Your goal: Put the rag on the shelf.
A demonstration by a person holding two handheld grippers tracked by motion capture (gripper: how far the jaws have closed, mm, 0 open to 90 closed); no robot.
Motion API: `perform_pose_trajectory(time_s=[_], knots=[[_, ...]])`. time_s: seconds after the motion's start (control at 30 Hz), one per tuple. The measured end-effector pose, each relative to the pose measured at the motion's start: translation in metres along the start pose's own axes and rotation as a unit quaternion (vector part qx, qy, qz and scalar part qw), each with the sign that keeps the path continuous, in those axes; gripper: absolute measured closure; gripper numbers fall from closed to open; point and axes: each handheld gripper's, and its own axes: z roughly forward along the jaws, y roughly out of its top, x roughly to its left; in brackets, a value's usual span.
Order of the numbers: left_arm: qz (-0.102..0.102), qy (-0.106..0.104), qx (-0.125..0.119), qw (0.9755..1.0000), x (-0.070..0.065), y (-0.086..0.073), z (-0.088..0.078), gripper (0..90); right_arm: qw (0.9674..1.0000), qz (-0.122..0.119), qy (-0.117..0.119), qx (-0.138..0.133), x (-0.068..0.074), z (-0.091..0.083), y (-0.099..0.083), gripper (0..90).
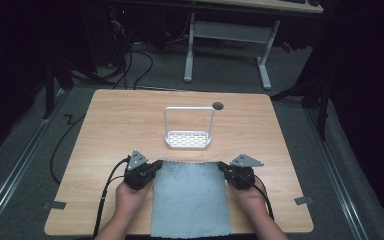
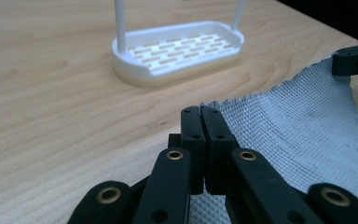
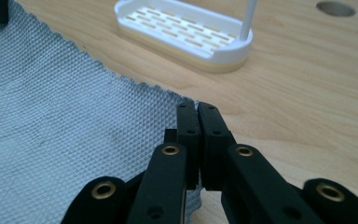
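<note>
Light wood-grain counter (image 1: pixel 130 120) w/ a pale grey-blue waffle-weave cloth (image 1: pixel 190 197) lying flat at the near edge, btwn the person's two hands; its near end runs to the counter's front edge and hangs slightly over. Far edge of cloth is zigzag-cut.

Left tongs (image 1: pixel 156 166) at the cloth's far-left corner: in the left gripper view the two black jaws are pressed together w/ the cloth corner (image 2: pixel 261 130) pinched btwn them, fabric bunching up a little at the tips. Left hand (image 1: pixel 130 196) wraps the body; cable trails off toward the near-left.

Right tongs (image 1: pixel 221 167) at the far-right corner, same story: in the right gripper view jaws are closed flat on the cloth's corner (image 3: pixel 74 126). Right hand (image 1: pixel 252 195) behind it.

Just beyond the cloth's far edge, apart from it, sits a white slotted plastic tray w/ a tall wire hoop handle (image 1: pixel 188 139), upright, roughly centre of the counter. Small dark round hole in the counter (image 1: pixel 218 105) just beside the hoop's far-right top.

Beyond the counter: grey floor, white-legged desk frame (image 1: pixel 227 37), dark cables.
</note>
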Motion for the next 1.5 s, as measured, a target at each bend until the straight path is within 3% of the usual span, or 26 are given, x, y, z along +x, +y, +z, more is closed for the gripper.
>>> perform_pose_trajectory(time_s=[0.27,0.33,0.63,0.87,1.03,1.4,1.5], knots=[[-0.009,-0.009,-0.037,0.9993,-0.002,0.013,-0.014,89.2,0.9992,0.003,-0.001,-0.040,0.000,-0.016,0.011,88.9],[-0.005,-0.007,-0.044,0.9990,-0.004,0.019,-0.018,89.2,0.9980,0.003,0.002,-0.062,0.000,-0.026,0.020,88.9],[0.004,-0.003,-0.081,0.9967,-0.012,0.043,-0.035,89.4,0.9936,-0.009,0.007,-0.112,0.002,-0.048,0.043,88.9],[0.007,-0.007,-0.118,0.9930,-0.011,0.070,-0.048,89.4,0.9892,-0.003,0.007,-0.146,-0.003,-0.062,0.067,89.0],[0.020,-0.002,-0.142,0.9897,-0.007,0.095,-0.056,89.4,0.9851,-0.004,0.002,-0.172,-0.007,-0.072,0.090,89.0],[0.054,0.014,-0.171,0.9837,-0.004,0.140,-0.061,89.5,0.9776,-0.013,-0.011,-0.210,-0.012,-0.086,0.130,89.0],[0.058,0.018,-0.167,0.9841,-0.003,0.146,-0.059,89.5,0.9785,-0.013,-0.015,-0.205,-0.015,-0.085,0.138,89.0]])
